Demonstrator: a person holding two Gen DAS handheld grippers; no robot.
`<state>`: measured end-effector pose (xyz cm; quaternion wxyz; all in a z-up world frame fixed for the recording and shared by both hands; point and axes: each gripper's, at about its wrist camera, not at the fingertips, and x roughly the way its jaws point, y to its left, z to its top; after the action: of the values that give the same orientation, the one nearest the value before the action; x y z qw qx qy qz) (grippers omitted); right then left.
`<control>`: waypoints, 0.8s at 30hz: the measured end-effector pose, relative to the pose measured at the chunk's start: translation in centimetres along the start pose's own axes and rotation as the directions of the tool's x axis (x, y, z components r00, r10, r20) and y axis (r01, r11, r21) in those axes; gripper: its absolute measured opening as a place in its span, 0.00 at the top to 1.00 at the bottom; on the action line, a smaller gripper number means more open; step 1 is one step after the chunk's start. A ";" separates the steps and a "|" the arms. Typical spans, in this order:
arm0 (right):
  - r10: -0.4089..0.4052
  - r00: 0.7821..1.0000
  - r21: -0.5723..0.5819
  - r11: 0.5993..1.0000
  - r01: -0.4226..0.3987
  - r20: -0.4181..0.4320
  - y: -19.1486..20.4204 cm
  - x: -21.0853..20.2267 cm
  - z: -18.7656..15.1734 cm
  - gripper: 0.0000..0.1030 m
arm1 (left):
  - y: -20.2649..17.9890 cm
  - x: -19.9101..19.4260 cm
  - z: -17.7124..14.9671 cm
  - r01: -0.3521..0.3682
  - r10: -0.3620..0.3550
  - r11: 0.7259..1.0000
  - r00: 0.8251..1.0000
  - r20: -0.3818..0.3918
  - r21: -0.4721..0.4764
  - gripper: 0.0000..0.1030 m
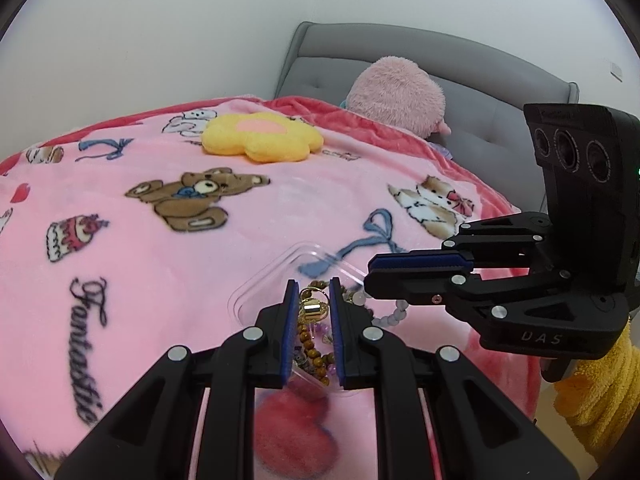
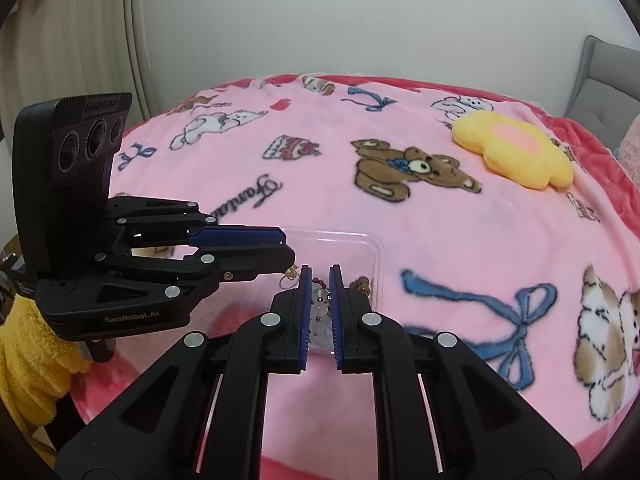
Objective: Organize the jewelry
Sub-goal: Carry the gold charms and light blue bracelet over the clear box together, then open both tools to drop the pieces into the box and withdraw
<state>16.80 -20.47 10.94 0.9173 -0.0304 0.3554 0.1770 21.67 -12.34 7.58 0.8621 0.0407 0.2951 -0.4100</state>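
Note:
A clear plastic tray [image 1: 280,268] [image 2: 372,248] lies on the pink blanket with a tangle of jewelry in it. In the left wrist view my left gripper [image 1: 314,292] is nearly closed around a gold clasp piece [image 1: 314,310], over a brown bead bracelet [image 1: 310,342]. In the right wrist view my right gripper [image 2: 320,280] is nearly closed around a pale translucent bead bracelet [image 2: 318,312]; that bracelet also shows in the left wrist view [image 1: 394,314]. The right gripper appears from the side [image 1: 416,268], and the left one likewise [image 2: 240,244].
The pink cartoon blanket [image 1: 160,248] covers the bed. A yellow flower cushion [image 1: 260,138] [image 2: 516,152] and a pink plush [image 1: 396,94] lie by the grey headboard [image 1: 472,80]. Yellow fleece [image 2: 24,360] hangs at the bed's near edge.

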 end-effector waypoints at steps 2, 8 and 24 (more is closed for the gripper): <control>-0.003 1.000 0.006 1.000 0.003 -0.013 -0.1 0.5 -0.1 0.91 | 0.1 0.4 -0.2 0.003 -0.003 1.000 1.000 -0.008 -0.003 0.85; 0.010 0.999 0.009 1.000 -0.009 -0.053 -0.3 1.8 -1.1 0.90 | 0.8 1.4 -0.8 0.010 -0.011 0.999 1.000 -0.023 -0.040 0.85; 0.003 0.999 -0.003 1.000 -0.003 0.041 0.3 -1.3 -0.8 0.80 | 0.7 -2.4 -0.7 -0.055 0.061 0.997 0.992 0.110 -0.053 0.54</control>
<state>15.36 -20.74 11.24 0.9240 -0.0278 0.3365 0.1795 20.63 -9.98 8.20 0.8895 0.0048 0.2555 -0.3789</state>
